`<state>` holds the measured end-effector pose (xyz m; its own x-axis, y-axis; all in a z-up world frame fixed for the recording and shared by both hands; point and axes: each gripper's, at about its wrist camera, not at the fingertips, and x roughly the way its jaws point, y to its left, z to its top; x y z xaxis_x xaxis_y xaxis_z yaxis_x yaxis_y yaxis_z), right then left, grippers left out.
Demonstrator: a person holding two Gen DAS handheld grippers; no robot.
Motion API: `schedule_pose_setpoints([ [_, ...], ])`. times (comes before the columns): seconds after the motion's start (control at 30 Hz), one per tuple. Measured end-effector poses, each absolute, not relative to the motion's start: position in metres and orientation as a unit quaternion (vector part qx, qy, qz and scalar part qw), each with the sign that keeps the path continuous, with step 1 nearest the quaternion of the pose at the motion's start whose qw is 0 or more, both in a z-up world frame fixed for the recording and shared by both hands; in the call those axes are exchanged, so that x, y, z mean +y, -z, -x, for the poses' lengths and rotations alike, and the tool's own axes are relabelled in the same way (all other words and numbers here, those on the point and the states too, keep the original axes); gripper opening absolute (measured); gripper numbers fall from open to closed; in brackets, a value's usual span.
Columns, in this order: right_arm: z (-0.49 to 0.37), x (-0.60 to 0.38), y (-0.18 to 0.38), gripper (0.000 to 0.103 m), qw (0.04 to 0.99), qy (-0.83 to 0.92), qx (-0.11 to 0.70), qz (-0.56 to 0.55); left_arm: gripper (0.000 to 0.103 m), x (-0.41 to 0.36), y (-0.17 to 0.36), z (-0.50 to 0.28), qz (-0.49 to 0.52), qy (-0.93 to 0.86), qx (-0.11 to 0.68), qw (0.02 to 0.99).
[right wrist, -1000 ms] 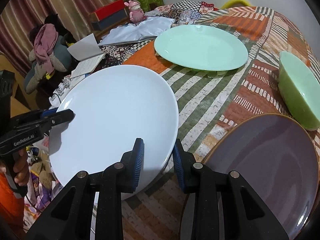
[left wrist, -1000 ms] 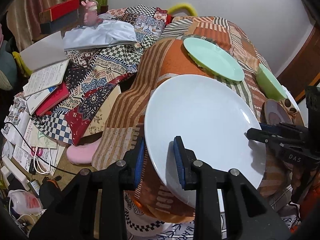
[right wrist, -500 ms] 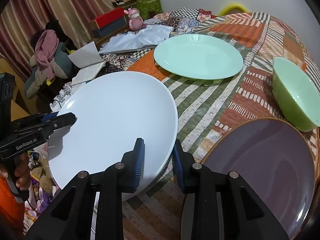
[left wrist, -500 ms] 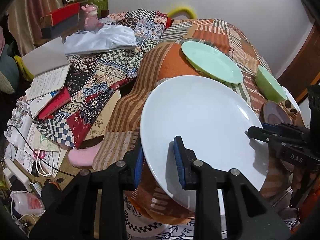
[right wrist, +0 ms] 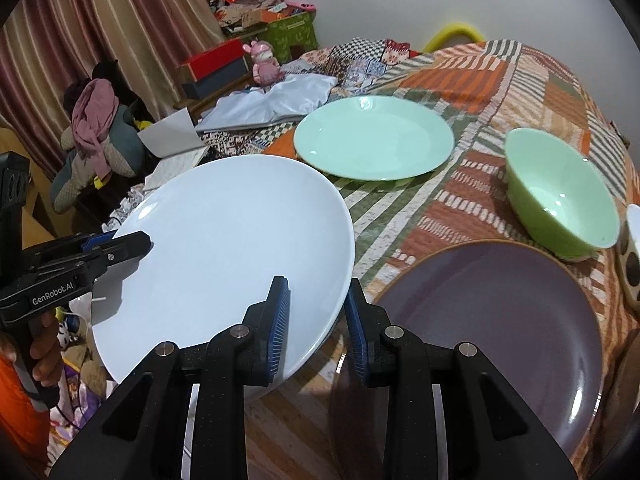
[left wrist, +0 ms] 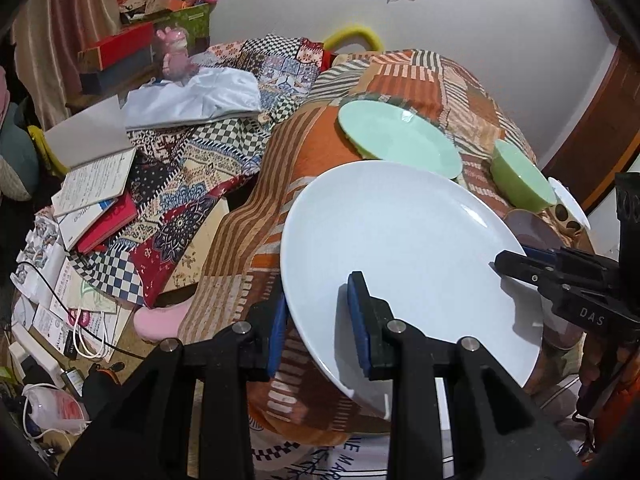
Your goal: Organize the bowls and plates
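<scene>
The white plate [left wrist: 404,264] is being held clear of the patchwork cloth [right wrist: 520,80] covering the desk, pinched at opposite edges: the left gripper [left wrist: 316,316] is clamped on its near rim, one finger above and one below, and the right gripper [right wrist: 316,316] is likewise closed on the rim at the other side. For the step to go well, both grips should be kept firm and the plate kept level, so that it is not being twisted between the two hands; it is probably being carried toward the purple plate [right wrist: 492,340] or the mint plate [right wrist: 374,136] for stacking, and should be lowered flat and centred before either pair of fingers is being loosened. In the right wrist view the purple plate is being shown almost whole, just beside the white one, with the green bowl [right wrist: 560,192] behind it and a hand [right wrist: 44,344] on the left handle. In the left wrist view the purple plate is mostly hidden behind the white plate, while the floor clutter of books [left wrist: 92,200] and cables is being shown instead.
</scene>
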<state>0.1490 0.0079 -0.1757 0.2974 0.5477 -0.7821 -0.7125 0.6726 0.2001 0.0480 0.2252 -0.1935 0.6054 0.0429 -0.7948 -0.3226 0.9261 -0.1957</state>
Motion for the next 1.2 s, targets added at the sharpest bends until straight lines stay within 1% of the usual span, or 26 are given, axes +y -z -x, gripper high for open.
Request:
schedule_pose_setpoints([
  [0.7, -0.149, -0.071, 0.151, 0.026, 0.839, -0.354, 0.410, 0.045, 0.029, 0.148, 0.154, -0.068, 0.113, -0.065, 0.408, 0.904],
  [1.2, -0.146, -0.124, 0.150, 0.026, 0.857, -0.315, 0.407, 0.020, 0.029, 0.094, 0.153, -0.085, 0.096, -0.025, 0.413, 0.905],
])
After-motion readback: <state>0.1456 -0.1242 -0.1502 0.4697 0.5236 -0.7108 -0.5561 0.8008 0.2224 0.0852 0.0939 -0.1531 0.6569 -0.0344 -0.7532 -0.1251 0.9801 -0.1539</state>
